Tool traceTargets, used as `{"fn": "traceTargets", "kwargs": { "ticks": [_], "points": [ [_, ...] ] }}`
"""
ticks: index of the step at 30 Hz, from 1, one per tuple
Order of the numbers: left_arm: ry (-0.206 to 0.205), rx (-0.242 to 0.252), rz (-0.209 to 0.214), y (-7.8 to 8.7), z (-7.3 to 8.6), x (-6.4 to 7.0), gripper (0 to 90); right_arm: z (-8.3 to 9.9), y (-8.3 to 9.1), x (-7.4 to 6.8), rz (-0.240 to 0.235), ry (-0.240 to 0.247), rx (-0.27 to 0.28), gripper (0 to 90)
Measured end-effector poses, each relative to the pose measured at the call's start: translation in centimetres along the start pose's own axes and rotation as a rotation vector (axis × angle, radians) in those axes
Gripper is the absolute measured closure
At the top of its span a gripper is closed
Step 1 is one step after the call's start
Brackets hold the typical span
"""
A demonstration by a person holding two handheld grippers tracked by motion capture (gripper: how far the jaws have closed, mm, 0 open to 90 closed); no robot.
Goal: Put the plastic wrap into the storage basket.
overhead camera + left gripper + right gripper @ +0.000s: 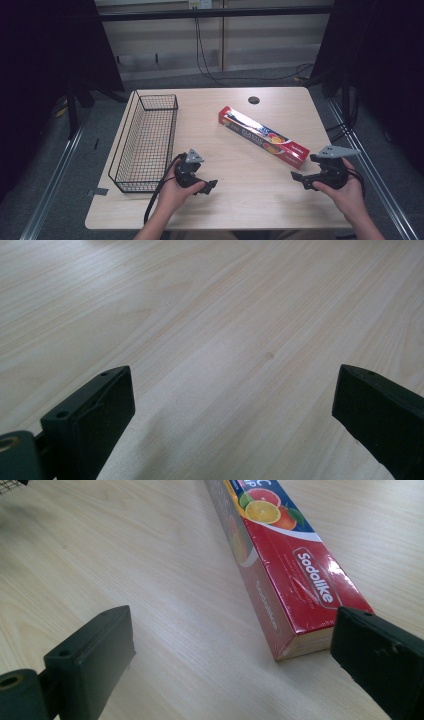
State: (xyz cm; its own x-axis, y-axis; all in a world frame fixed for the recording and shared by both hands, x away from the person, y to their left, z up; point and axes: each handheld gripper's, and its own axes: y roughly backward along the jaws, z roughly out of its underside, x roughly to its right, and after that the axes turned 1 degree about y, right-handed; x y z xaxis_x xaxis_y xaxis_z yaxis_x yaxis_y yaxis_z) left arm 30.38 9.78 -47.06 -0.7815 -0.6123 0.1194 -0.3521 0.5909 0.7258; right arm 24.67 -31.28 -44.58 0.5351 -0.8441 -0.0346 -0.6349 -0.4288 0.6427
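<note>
Red cling-film box [263, 136] lies slantwise on the table [240, 200], right of centre, with nothing gripping it. Going left to right: the wire basket [145, 142] stands along the left edge; the left gripper [210, 187] rests near it, jaws wide over bare wood; the right gripper [232, 645] hovers just short of the box's near end, jaws wide. Judging by this, the approach is under way; next, the right jaws must straddle that end squarely.

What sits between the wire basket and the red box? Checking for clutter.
Bare tabletop separates the wire basket from the red box, as the high view shows.
</note>
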Motion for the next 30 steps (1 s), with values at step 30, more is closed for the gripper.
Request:
{"fn": "traceTargets", "kwargs": {
  "ticks": [30],
  "points": [
    [-0.014, -0.014, 0.020, -1.3, -1.1, 0.3, 3.4, -6.2, -3.8, 3.1, -0.007, 0.056, -0.140, 6.9]
  ]
}}
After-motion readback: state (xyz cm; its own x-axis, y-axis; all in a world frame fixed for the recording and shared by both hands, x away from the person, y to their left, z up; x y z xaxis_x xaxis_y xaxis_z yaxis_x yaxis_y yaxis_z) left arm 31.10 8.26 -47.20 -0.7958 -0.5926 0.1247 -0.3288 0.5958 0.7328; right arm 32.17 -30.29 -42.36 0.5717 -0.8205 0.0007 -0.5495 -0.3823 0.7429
